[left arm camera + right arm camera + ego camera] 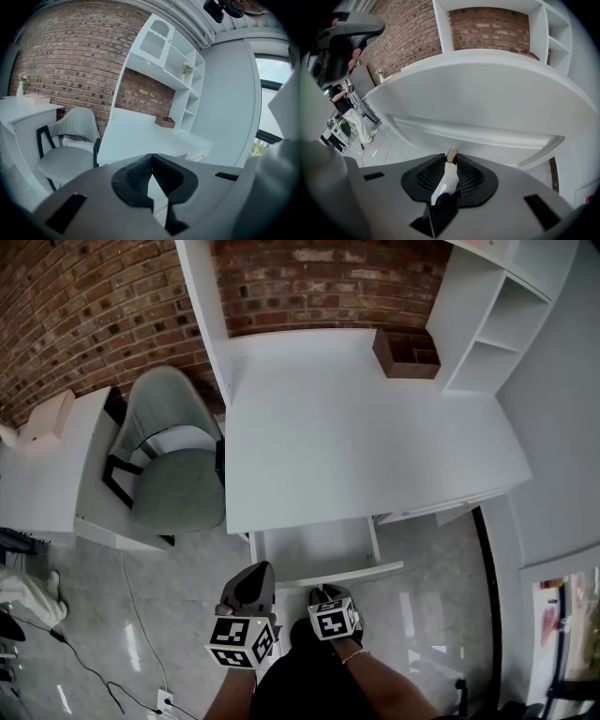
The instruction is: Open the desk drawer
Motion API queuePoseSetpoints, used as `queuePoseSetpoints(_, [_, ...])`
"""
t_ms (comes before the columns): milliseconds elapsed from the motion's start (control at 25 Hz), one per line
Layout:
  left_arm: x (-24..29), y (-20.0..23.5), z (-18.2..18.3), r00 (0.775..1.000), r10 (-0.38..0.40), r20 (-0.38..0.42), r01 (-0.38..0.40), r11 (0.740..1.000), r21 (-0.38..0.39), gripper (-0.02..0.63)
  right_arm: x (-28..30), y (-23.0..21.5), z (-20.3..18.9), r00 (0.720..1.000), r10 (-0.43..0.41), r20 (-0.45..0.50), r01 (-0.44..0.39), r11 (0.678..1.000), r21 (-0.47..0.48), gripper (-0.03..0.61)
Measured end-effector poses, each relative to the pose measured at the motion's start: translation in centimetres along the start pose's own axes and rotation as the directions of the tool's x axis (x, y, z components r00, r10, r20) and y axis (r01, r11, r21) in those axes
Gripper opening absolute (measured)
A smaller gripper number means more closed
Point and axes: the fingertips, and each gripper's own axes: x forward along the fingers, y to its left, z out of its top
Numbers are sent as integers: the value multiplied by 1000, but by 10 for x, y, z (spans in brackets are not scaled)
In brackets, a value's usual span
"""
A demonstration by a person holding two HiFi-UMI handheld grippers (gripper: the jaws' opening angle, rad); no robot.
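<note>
The white desk (356, 437) has its drawer (319, 549) pulled out toward me, and the drawer's thin front panel (337, 575) is the nearest part. My right gripper (326, 594) sits at that front panel. In the right gripper view the right gripper (451, 161) is shut on a narrow white piece with a tan tip (451, 153) at the drawer's front; the drawer's inside (473, 131) lies beyond it. My left gripper (251, 579) hovers left of the drawer. In its own view the left gripper (151, 161) has its pads meeting at the tips, with nothing between them.
A grey-green chair (173, 465) stands left of the desk, with a white side table (47, 474) beyond it. A brown box (408, 354) and white shelves (497, 315) sit at the desk's back right. A cable runs to a floor socket (164, 699).
</note>
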Motion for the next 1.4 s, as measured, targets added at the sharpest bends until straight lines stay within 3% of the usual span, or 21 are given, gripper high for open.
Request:
queuePoseSetpoints(920, [-31, -18, -17, 999, -39, -11, 39, 999, 27, 8, -30, 19, -56, 1000, -12, -23, 12, 1000, 6, 74])
queuePoseSetpoints(1400, [-43, -20, -17, 999, -47, -12, 47, 998, 49, 8, -50, 23, -69, 1000, 7, 4, -7, 998, 57, 75])
